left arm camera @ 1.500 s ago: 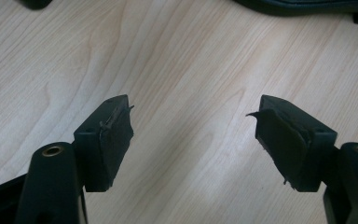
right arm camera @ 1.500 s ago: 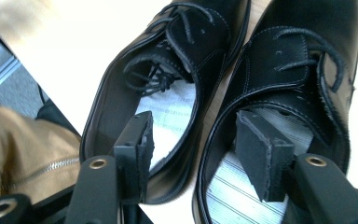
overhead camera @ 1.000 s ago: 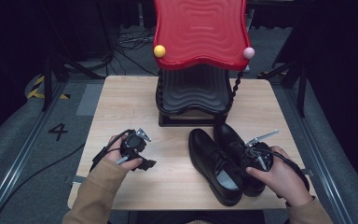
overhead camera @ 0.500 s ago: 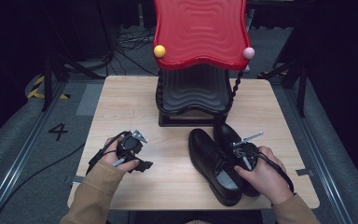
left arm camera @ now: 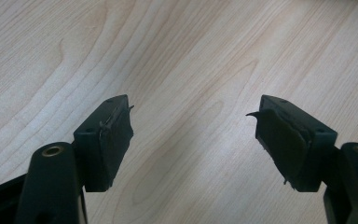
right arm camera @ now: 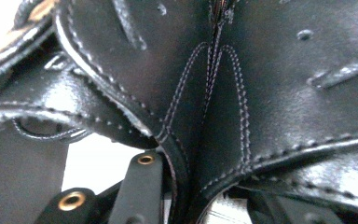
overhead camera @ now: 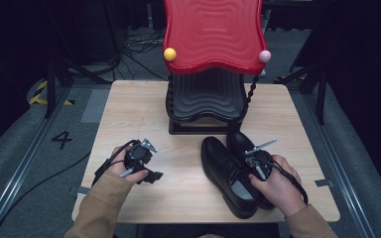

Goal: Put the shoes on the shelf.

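R hand (overhead camera: 278, 186) sits low over the two black leather shoes (overhead camera: 228, 171), which lie side by side on the wooden table (overhead camera: 129, 114) just in front of the red-topped shoe rack (overhead camera: 213, 34), toes toward it. R gripper (overhead camera: 256, 161) is pushed down at the shoes' laced openings; its jaws have just been closing w/ stitched leather (right arm camera: 214, 93) between them, grasping it. L hand (overhead camera: 124, 171) rests on the table well left of the shoes, forearm angled in, L gripper (left arm camera: 196, 135) released, jaws wide over bare wood.
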Motion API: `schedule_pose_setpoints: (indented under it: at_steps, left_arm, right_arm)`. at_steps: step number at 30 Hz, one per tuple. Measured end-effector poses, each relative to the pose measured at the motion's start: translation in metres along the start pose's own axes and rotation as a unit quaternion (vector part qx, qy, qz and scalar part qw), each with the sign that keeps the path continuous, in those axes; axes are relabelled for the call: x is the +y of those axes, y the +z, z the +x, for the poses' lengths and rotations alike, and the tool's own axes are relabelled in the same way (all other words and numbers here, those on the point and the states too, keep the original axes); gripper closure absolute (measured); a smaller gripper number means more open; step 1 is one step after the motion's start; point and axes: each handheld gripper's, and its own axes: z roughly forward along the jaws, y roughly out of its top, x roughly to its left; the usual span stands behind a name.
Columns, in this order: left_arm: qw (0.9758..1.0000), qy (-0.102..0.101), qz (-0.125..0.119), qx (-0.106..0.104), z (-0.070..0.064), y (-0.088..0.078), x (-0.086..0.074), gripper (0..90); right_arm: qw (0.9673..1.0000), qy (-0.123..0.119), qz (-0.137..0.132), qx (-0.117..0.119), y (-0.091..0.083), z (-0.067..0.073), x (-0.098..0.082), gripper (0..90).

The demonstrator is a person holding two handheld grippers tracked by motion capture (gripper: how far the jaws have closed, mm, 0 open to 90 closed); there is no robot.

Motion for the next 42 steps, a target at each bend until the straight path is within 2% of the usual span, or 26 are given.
schedule_pose_setpoints:
  at_steps: [3,7,13,17,22,26,27,28,29,31,32,37,39,40,42]
  left_arm:
    - [1.0000,-0.003,0.000,0.002,0.000,-0.001,-0.001,27.7]
    - [0.9997,-0.016,-0.015,0.006,0.003,-0.010,-0.004,27.8]
    - [0.9993,-0.022,-0.029,0.011,0.005,-0.018,-0.007,27.8]
    - [0.9993,-0.023,-0.028,0.008,0.007,-0.017,-0.008,27.8]
    - [0.9990,-0.030,-0.031,0.008,0.012,-0.020,-0.012,27.8]
    - [0.9981,-0.044,-0.042,0.015,0.015,-0.025,-0.016,27.8]
    - [0.9981,-0.044,-0.042,0.015,0.015,-0.025,-0.016,27.7]
    - [0.9981,-0.044,-0.042,0.015,0.015,-0.025,-0.016,27.7]
    - [0.9980,-0.044,-0.042,0.016,0.015,-0.026,-0.016,27.7]
    - [0.9979,-0.045,-0.044,0.015,0.015,-0.026,-0.016,27.7]
    - [0.9978,-0.048,-0.045,0.015,0.015,-0.026,-0.016,27.7]
    - [0.9976,-0.048,-0.048,0.014,0.016,-0.030,-0.018,27.8]
    - [0.9973,-0.051,-0.050,0.014,0.016,-0.030,-0.018,27.7]
    - [0.9971,-0.053,-0.052,0.015,0.017,-0.031,-0.019,27.7]
    - [0.9970,-0.053,-0.054,0.015,0.018,-0.032,-0.020,27.8]
  right_arm:
    - [1.0000,0.009,0.004,0.000,0.000,0.000,0.001,77.0]
    - [0.9997,0.021,0.014,-0.001,-0.001,0.000,0.004,78.4]
    - [0.9992,0.021,0.033,-0.005,-0.002,0.000,0.009,80.4]
    - [0.9989,0.028,0.036,-0.007,-0.004,-0.005,0.011,81.9]
    - [0.9982,0.025,0.054,-0.005,-0.012,-0.006,0.014,82.0]
    - [0.9982,0.022,0.055,0.004,-0.029,-0.006,0.016,82.0]
    - [0.9982,0.022,0.055,0.004,-0.029,-0.006,0.016,82.0]
    - [0.9983,0.022,0.054,0.011,-0.041,-0.007,0.017,81.9]
    - [0.9983,0.022,0.054,0.011,-0.041,-0.007,0.017,81.9]
    - [0.9983,0.030,0.045,0.021,-0.060,-0.009,0.019,81.8]
    - [0.9983,0.031,0.043,0.023,-0.065,-0.010,0.020,81.8]
    - [0.9989,0.031,0.030,0.018,-0.092,-0.010,0.024,81.7]
    - [0.9990,0.027,0.031,0.017,-0.096,-0.011,0.025,81.6]
    - [0.9989,0.027,0.036,0.016,-0.105,-0.012,0.028,81.6]
    - [0.9988,0.027,0.036,0.017,-0.107,-0.013,0.029,81.7]
